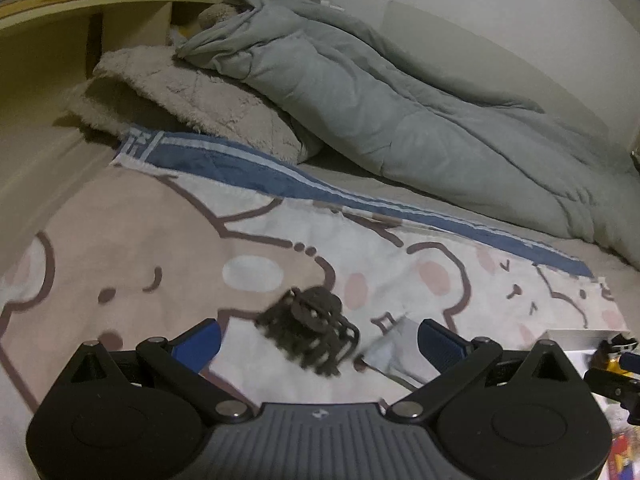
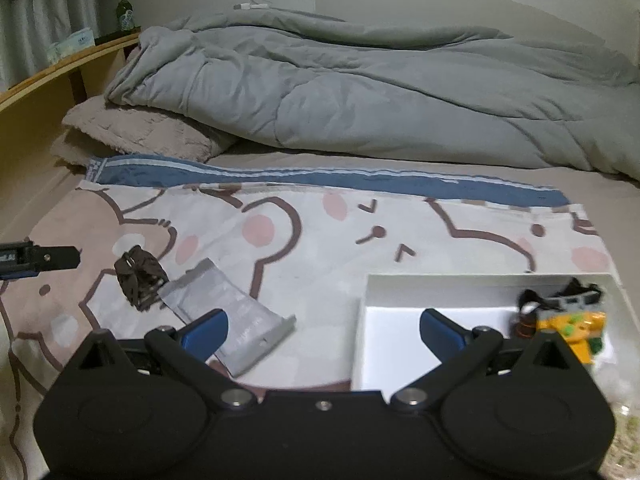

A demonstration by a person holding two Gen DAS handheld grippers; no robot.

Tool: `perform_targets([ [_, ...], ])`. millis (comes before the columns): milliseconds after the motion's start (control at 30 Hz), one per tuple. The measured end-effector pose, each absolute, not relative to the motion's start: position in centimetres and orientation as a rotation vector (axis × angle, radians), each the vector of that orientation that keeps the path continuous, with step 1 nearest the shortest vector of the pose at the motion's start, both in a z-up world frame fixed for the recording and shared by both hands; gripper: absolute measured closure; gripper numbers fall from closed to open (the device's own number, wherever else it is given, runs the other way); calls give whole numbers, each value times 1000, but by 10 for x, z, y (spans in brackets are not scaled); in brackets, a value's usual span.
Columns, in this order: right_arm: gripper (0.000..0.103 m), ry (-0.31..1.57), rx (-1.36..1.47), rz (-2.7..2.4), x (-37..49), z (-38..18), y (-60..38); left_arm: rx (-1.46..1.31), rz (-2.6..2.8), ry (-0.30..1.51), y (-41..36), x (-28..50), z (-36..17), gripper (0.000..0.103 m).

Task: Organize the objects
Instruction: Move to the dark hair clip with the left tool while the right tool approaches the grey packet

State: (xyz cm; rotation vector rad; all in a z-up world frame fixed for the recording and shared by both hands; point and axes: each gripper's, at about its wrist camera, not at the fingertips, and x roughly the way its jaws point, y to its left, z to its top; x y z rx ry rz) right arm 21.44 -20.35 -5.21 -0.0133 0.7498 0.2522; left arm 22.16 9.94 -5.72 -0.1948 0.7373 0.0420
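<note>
Blue-padded fingers of the left gripper (image 1: 320,340) stand spread wide and empty, low over the cartoon-bear blanket (image 1: 132,240), with the dark brown claw-shaped hair clip (image 1: 310,330) lying between and just beyond them. That clip seems the piece in hand. To take it well, I would centre it between the pads, come down squarely and close across its thicker body, since the open teeth could slip or snag the cloth. Just right of the clip, touching or nearly so, lies a flat grey packet (image 2: 230,316); closing too wide risks catching its corner.

Equally spread and empty, the right gripper (image 2: 324,332) hovers near the left wall of the white box (image 2: 480,280), which sits on the blanket at the near right. Inside its right end rests a yellow-and-green toy (image 2: 572,328) with a black strap-like item (image 2: 560,296) behind it; most of the floor is bare, so the clip has room.

Farther off, a fuzzy beige pillow (image 1: 192,100) lies left, a bunched grey duvet (image 2: 360,92) spans the far bed, and a green bottle (image 2: 125,10) stands on the wooden headboard shelf (image 2: 60,68).
</note>
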Motion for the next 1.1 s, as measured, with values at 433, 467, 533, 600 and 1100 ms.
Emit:
perform_targets([
  [433, 0, 757, -80, 405, 251, -80, -162, -38, -168, 736, 107, 274, -99, 10],
  [467, 0, 762, -87, 422, 255, -83, -160, -21, -182, 743, 107, 276, -102, 11],
  [533, 0, 772, -107, 447, 261, -90, -154, 11, -212, 745, 109, 279, -108, 18],
  [600, 0, 785, -132, 470, 266, -97, -148, 42, -234, 762, 110, 282, -114, 19],
  [1100, 15, 952, -260, 604, 283, -141, -118, 117, -277, 798, 106, 301, -134, 29],
])
